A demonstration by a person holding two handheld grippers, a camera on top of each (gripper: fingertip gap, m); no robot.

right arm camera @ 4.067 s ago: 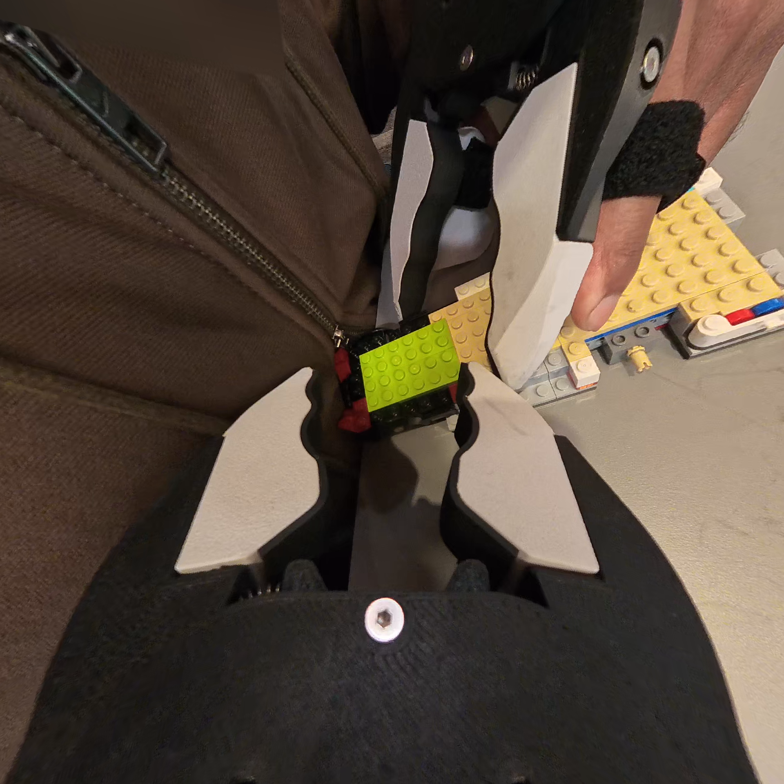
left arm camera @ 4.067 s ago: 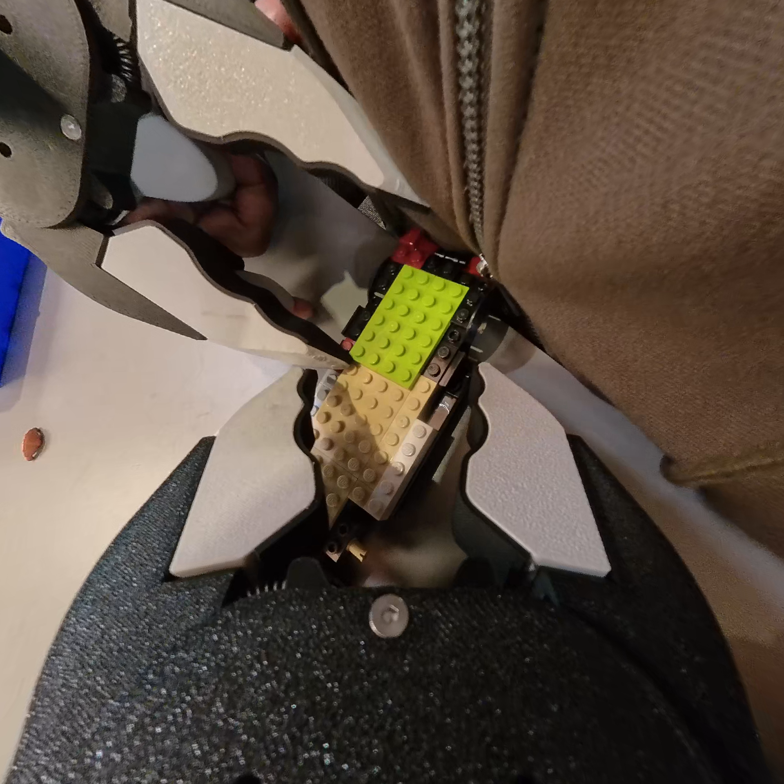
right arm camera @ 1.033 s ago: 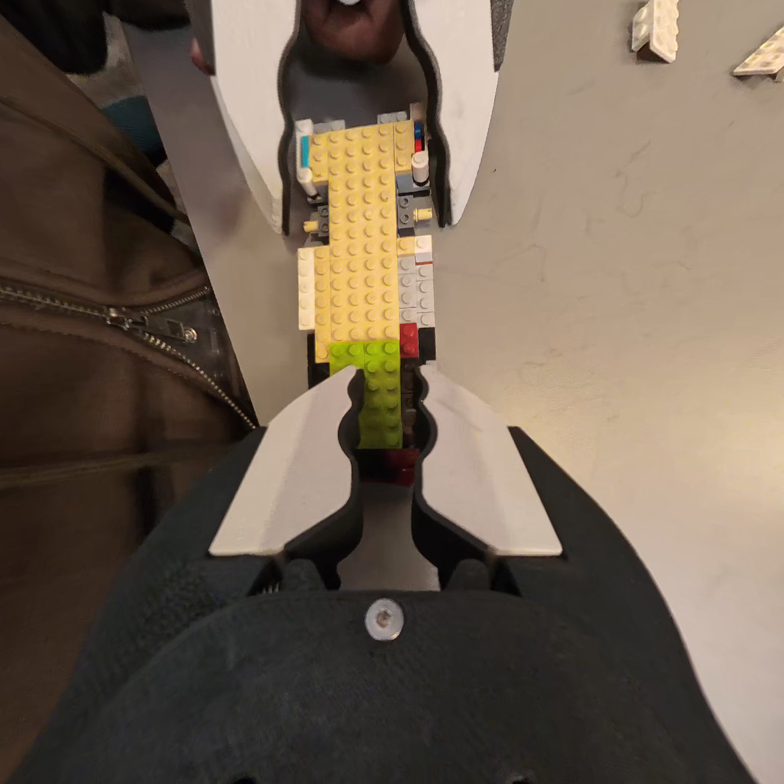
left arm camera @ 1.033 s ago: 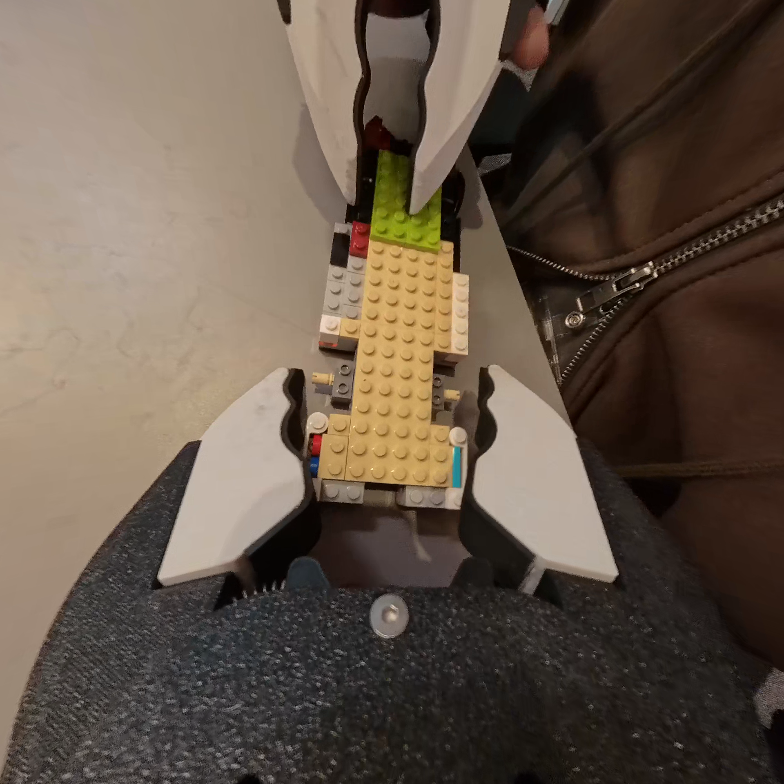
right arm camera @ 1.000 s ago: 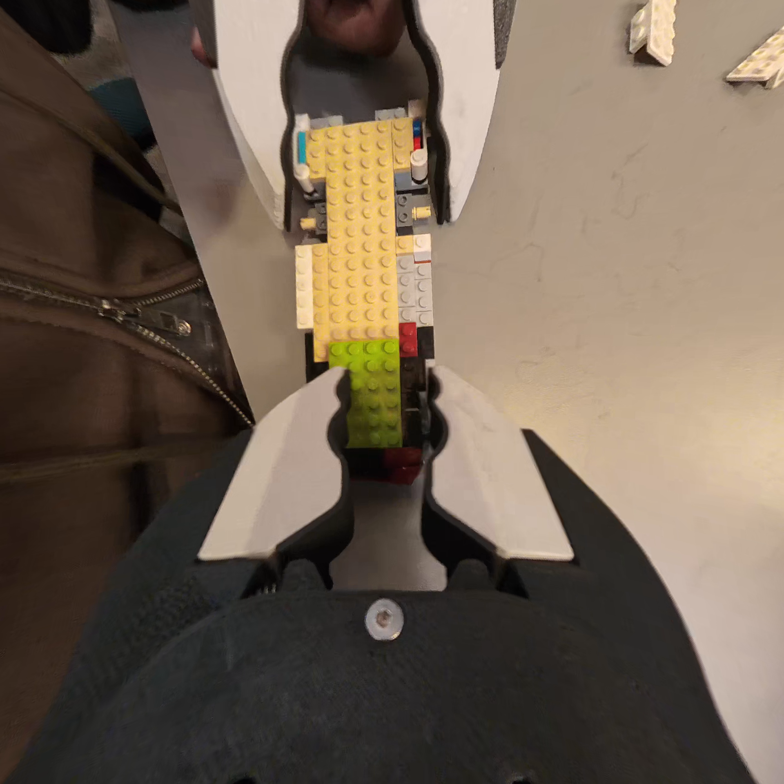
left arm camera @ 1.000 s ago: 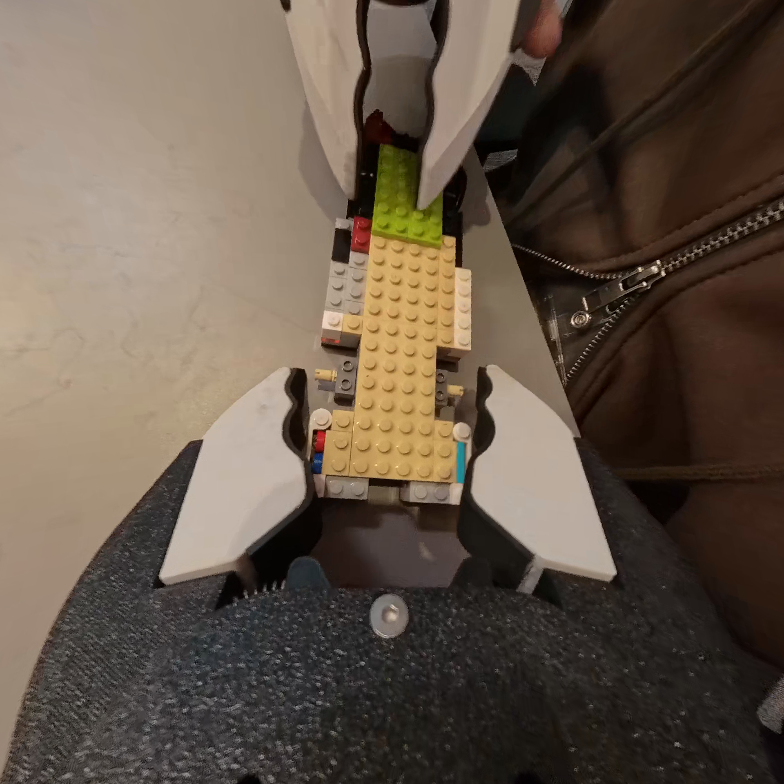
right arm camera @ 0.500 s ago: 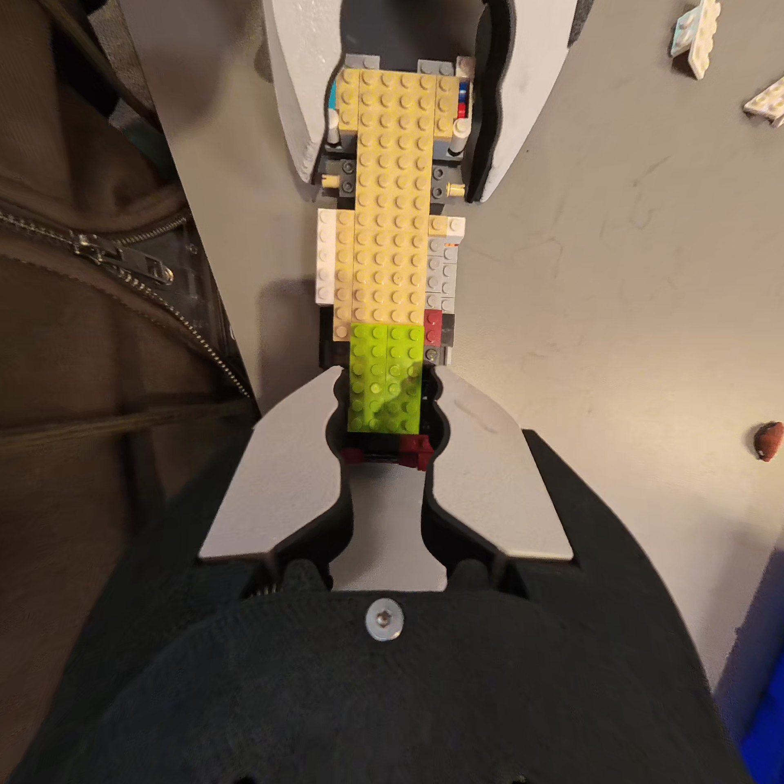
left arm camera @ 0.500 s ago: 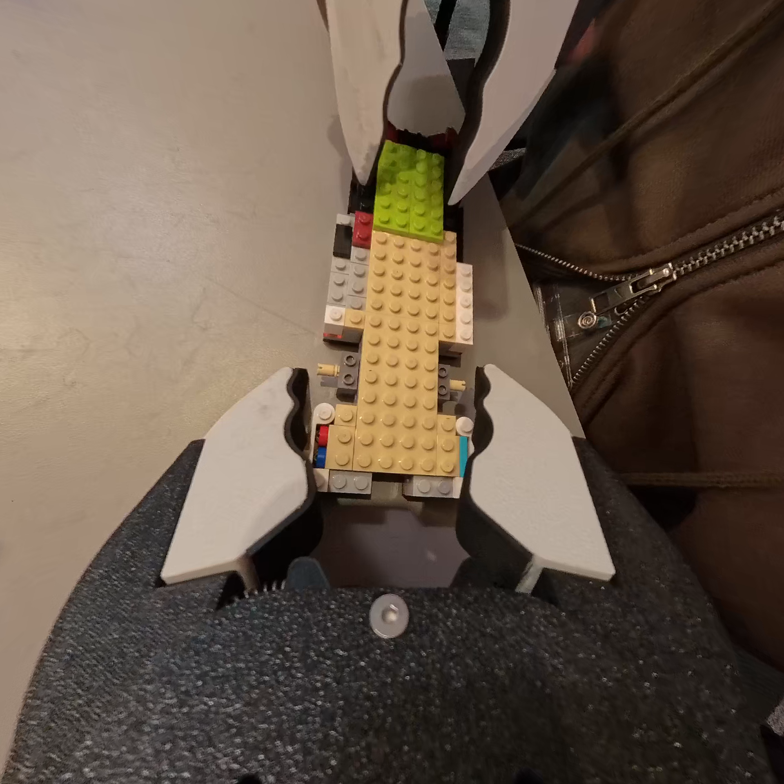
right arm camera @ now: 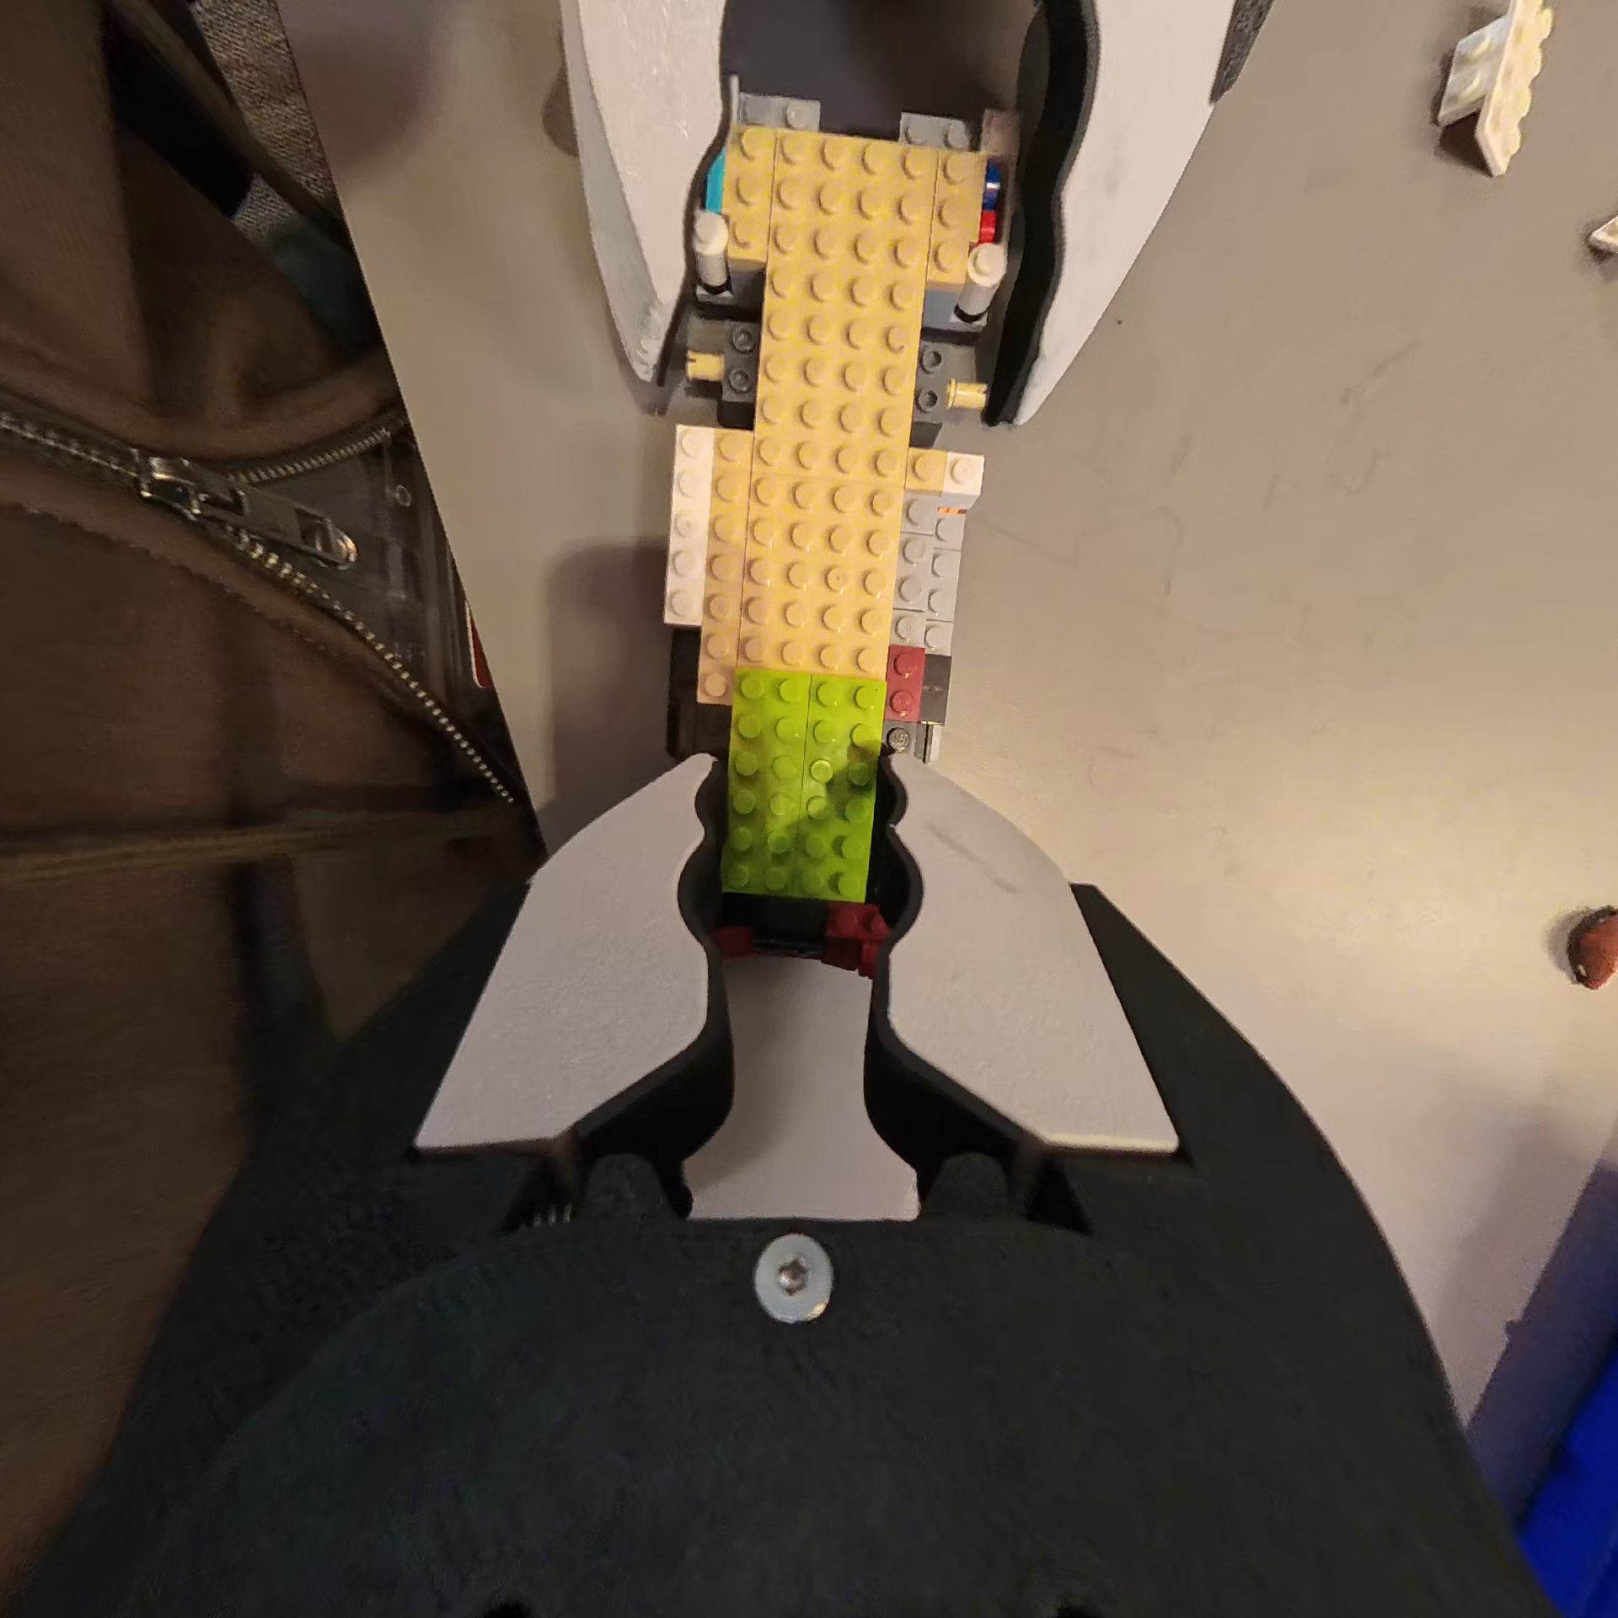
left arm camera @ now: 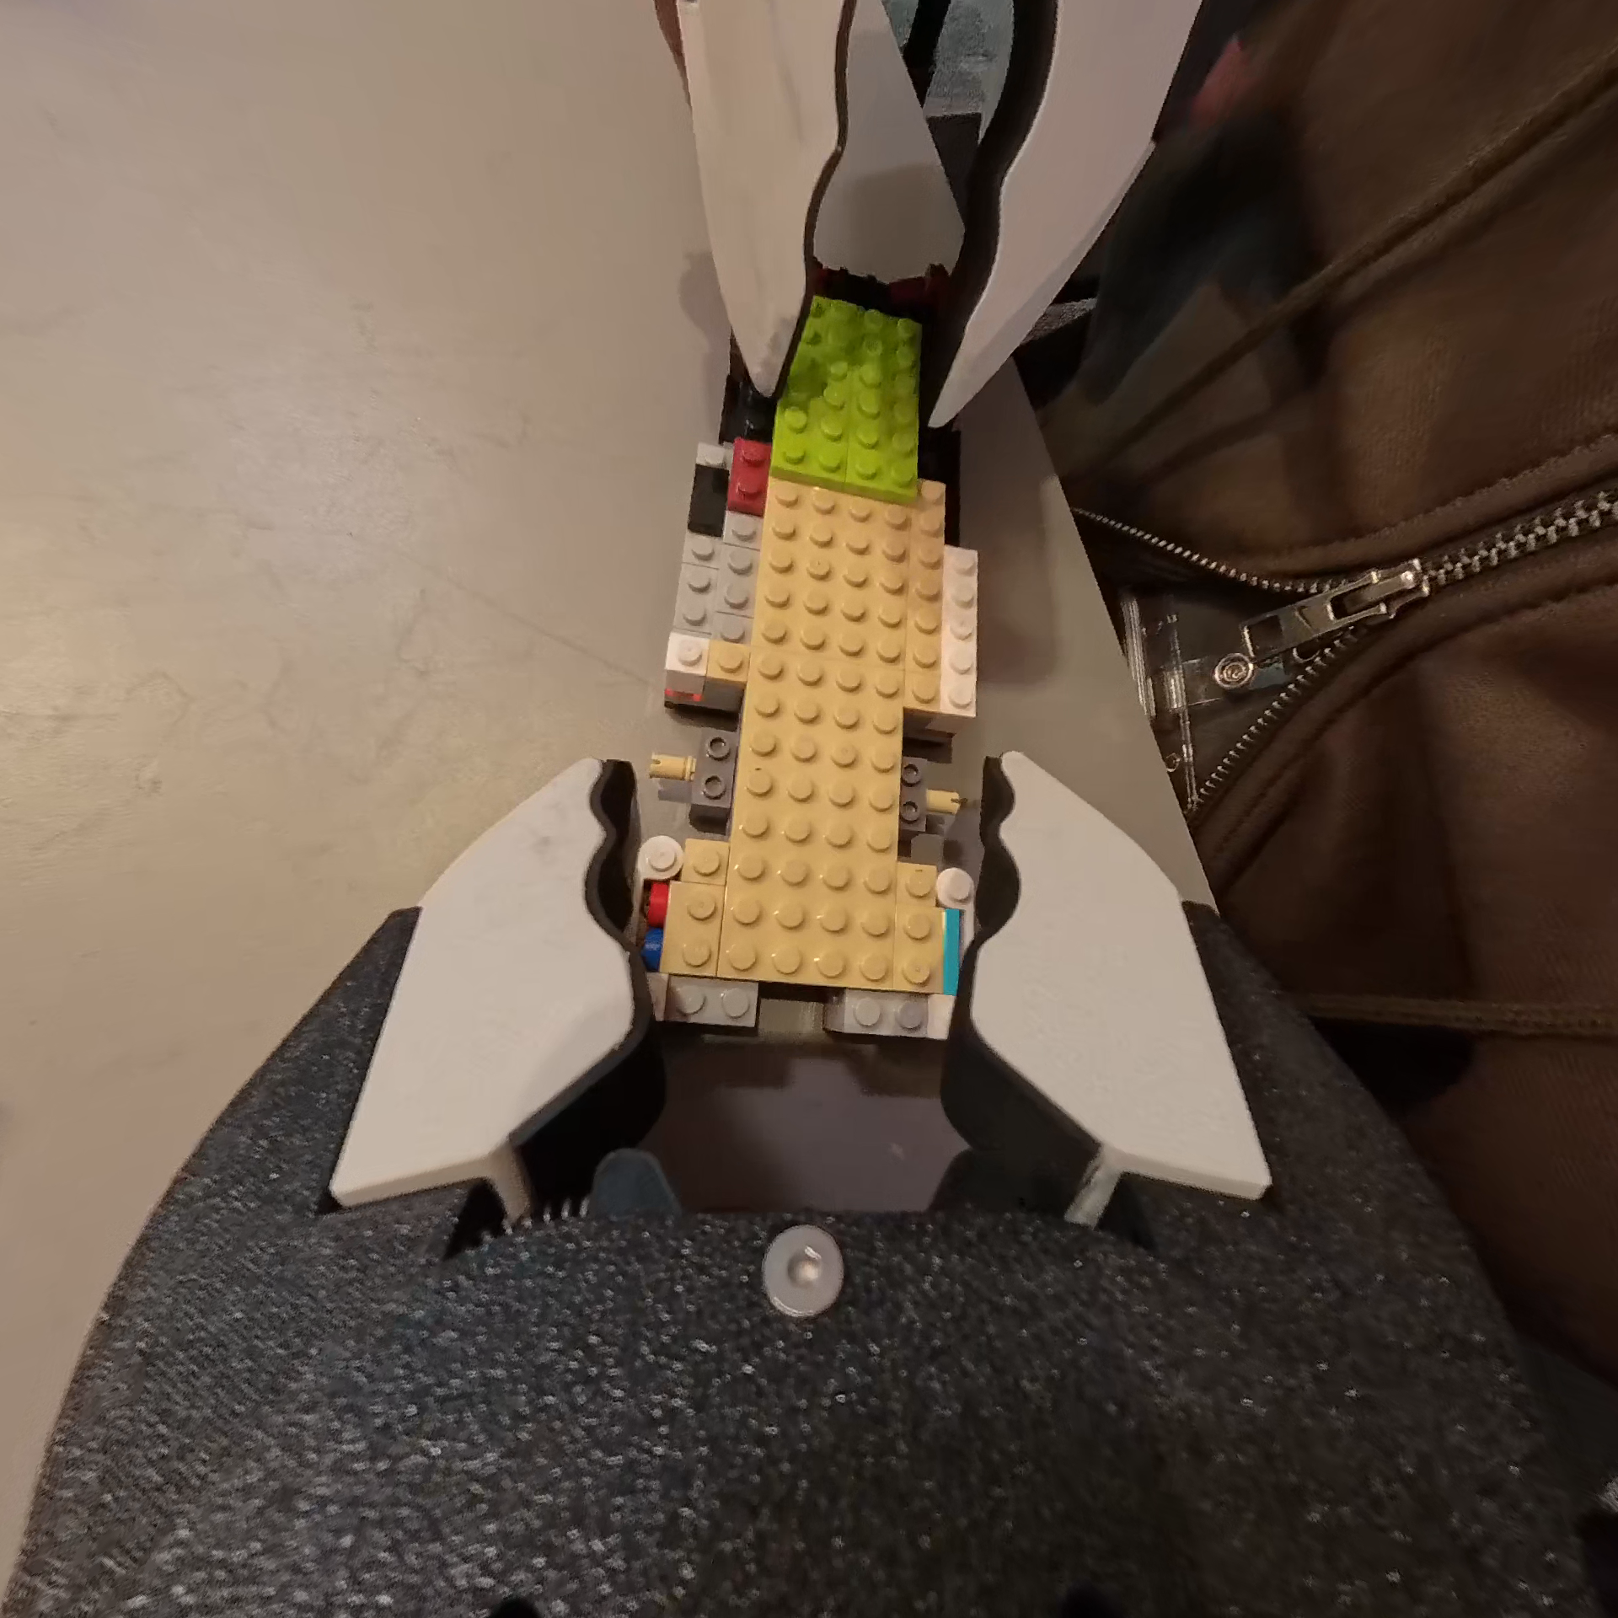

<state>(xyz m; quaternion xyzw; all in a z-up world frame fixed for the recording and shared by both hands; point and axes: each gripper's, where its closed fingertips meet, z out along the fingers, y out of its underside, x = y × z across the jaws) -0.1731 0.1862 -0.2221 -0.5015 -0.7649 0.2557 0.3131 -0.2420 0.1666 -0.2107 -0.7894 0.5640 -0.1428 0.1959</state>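
We see a long brick model (left arm camera: 832, 700) lying flat on a pale grey table (left arm camera: 306, 438), with one gripper at each end. Its upper face is a tan studded plate (right arm camera: 823, 438); a lime-green plate (right arm camera: 801, 788) covers one end, and small grey, white, dark red and black bricks line the flanks. At the lower right edge of the right wrist view, toward 4 o'clock, we see a blue container (right arm camera: 1567, 1401); its contents are out of frame, so we cannot tell what it holds.

The left gripper (left arm camera: 810, 779) stands wide, straddling the tan end of the model at 6 o'clock in its own view. The inner faces of its fingers (left arm camera: 525, 919) lie close against the widest part of that end, where a white round stud, red and blue bits and a teal strip sit at the flanks; whether the fingers press on the model we cannot tell.

The right gripper (right arm camera: 797, 770) is narrowed on the lime-green end, its dark pads (right arm camera: 700, 840) close against both sides of the black and dark red bricks beneath the green plate. In the left wrist view it enters from 12 o'clock.

A brown zipped jacket (left arm camera: 1401, 700) fills the 3 o'clock side there. Loose pale bricks (right arm camera: 1488, 79) lie at 1 o'clock in the right wrist view, a small brown object (right arm camera: 1589, 959) at 3 o'clock.
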